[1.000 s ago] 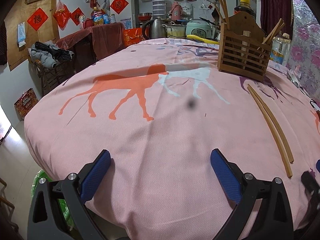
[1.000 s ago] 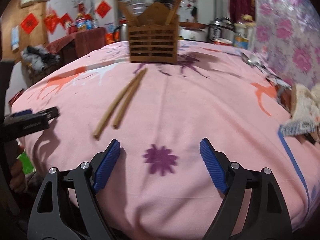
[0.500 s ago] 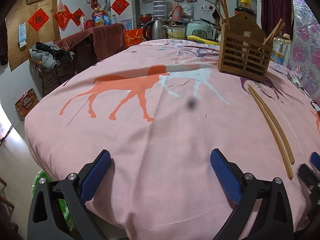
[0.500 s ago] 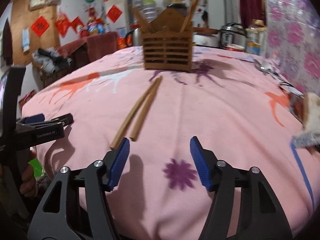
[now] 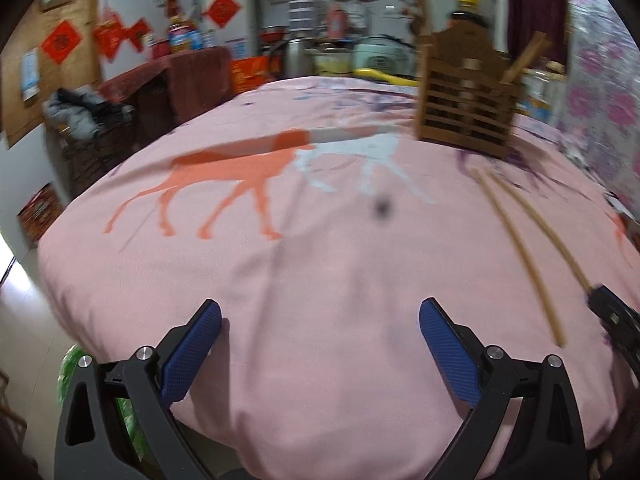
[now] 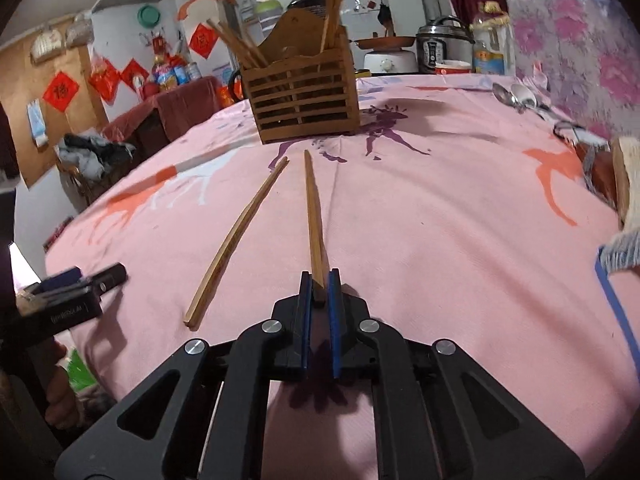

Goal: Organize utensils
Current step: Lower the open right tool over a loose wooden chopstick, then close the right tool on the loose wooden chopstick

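A: The right gripper (image 6: pixel 319 280) is closing its blue pads on the near end of one long, thin wooden chopstick (image 6: pixel 313 208), which lies on the pink horse-print tablecloth (image 6: pixel 420 220) and points toward the slatted wooden utensil holder (image 6: pixel 304 100). Its twin, the second wooden chopstick (image 6: pixel 236 236), lies apart to the left.

B: With such an end grip, the person would do well to lift slowly and tip the far end up before reaching the holder, lest the stick pivot.

A: The left gripper (image 5: pixel 316 340) hovers with its pads spread wide, holding nothing.

B: The left view is blurred. The holder's compartments are hidden behind the slats, and the spoons (image 6: pixel 516 96) at the far right edge are hard to make out.
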Demonstrator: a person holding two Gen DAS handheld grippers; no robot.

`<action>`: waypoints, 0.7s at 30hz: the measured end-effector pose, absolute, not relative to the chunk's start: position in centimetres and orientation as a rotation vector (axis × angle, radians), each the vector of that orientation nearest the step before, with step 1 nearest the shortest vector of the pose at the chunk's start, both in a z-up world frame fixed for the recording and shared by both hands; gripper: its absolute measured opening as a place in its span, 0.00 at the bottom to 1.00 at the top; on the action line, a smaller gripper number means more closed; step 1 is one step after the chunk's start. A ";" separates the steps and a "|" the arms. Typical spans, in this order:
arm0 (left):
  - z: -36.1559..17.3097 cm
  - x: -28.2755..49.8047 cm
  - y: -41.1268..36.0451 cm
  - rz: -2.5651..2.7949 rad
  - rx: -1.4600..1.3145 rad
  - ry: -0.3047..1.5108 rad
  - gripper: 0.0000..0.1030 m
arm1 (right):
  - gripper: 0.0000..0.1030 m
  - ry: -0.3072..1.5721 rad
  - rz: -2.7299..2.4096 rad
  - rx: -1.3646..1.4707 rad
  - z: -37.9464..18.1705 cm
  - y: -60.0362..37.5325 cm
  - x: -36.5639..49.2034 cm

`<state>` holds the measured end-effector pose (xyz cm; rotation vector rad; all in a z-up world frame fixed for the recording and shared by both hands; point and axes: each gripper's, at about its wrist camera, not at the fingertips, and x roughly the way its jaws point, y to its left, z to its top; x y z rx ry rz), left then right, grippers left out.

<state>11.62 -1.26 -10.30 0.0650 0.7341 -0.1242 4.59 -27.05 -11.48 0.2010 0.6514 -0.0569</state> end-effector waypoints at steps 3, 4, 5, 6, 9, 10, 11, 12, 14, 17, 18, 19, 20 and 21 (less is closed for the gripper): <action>-9.9 10.5 -3.0 -0.195 0.107 0.704 0.95 | 0.19 0.631 -0.101 0.249 -11.2 -28.3 4.3; -9.8 10.2 -3.6 -0.225 0.117 0.701 0.95 | 0.19 0.626 -0.112 0.263 -11.1 -28.7 4.3; -9.9 10.1 -4.2 -0.255 0.123 0.708 0.95 | 0.20 0.620 -0.121 0.276 -11.0 -29.0 4.2; -9.9 10.1 -4.9 -0.283 0.130 0.718 0.95 | 0.20 0.610 -0.133 0.289 -10.9 -29.4 4.0; -10.0 10.0 -6.5 -0.340 0.159 0.727 0.95 | 0.21 0.588 -0.150 0.302 -10.4 -30.1 3.6; -10.0 9.9 -7.0 -0.353 0.165 0.725 0.95 | 0.21 0.584 -0.153 0.304 -10.2 -30.3 3.6; -9.9 9.8 -7.5 -0.371 0.170 0.725 0.95 | 0.22 0.579 -0.156 0.307 -10.2 -30.4 3.6; -9.9 9.7 -8.0 -0.387 0.176 0.726 0.95 | 0.22 0.576 -0.159 0.309 -10.1 -30.5 3.6; -10.0 9.8 -9.0 -0.406 0.188 0.733 0.95 | 0.22 0.572 -0.165 0.316 -10.1 -30.8 3.6; -10.4 10.2 -10.3 -0.429 0.202 0.757 0.95 | 0.23 0.570 -0.168 0.322 -10.0 -31.1 3.5; -10.6 10.4 -10.6 -0.431 0.207 0.764 0.95 | 0.23 0.571 -0.168 0.323 -10.0 -31.1 3.5; -10.9 10.5 -10.8 -0.421 0.217 0.767 0.94 | 0.24 0.571 -0.168 0.324 -10.1 -31.2 3.5; -11.0 10.5 -10.8 -0.407 0.223 0.767 0.91 | 0.24 0.571 -0.168 0.325 -10.1 -31.2 3.5; -11.2 10.8 -10.6 -0.396 0.218 0.769 0.89 | 0.24 0.572 -0.167 0.325 -10.1 -31.2 3.5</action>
